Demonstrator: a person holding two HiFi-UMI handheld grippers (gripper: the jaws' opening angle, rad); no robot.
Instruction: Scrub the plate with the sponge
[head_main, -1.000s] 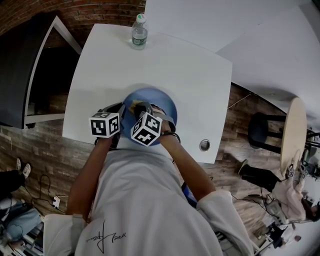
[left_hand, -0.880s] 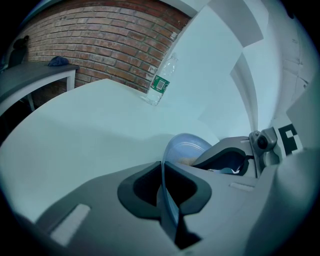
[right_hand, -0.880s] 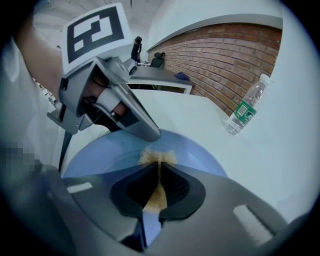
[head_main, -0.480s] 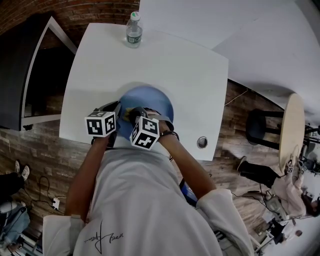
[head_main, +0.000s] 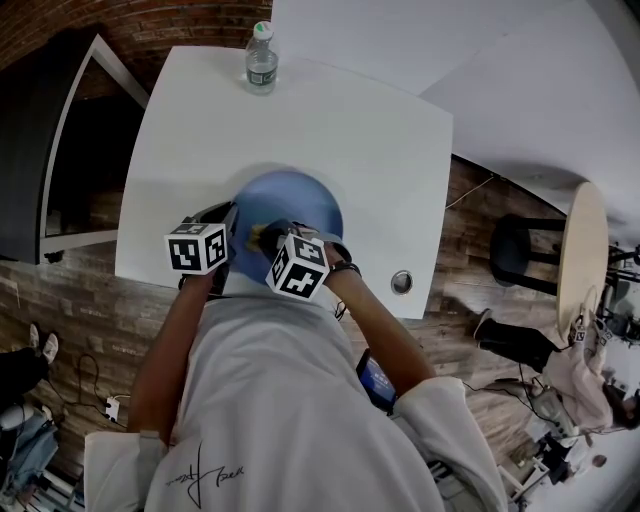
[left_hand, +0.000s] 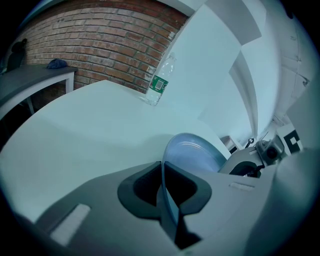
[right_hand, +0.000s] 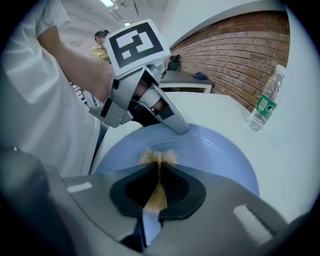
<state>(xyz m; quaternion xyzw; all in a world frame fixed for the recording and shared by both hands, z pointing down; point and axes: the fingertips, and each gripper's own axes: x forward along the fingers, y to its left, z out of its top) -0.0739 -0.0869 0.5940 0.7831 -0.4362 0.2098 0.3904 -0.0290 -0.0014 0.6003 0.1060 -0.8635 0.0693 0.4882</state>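
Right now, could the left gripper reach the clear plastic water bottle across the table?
Probably not yet: the left gripper is clamped on the round blue plate's rim; bare white table leads to the bottle.

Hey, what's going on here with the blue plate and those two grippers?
A person is scrubbing a blue plate on a white table, one gripper in each hand. The left gripper is clamped on the plate's rim, steadying it. The right gripper grips a yellowish sponge pressed onto the plate's surface. A water bottle stands near the table's far edge.
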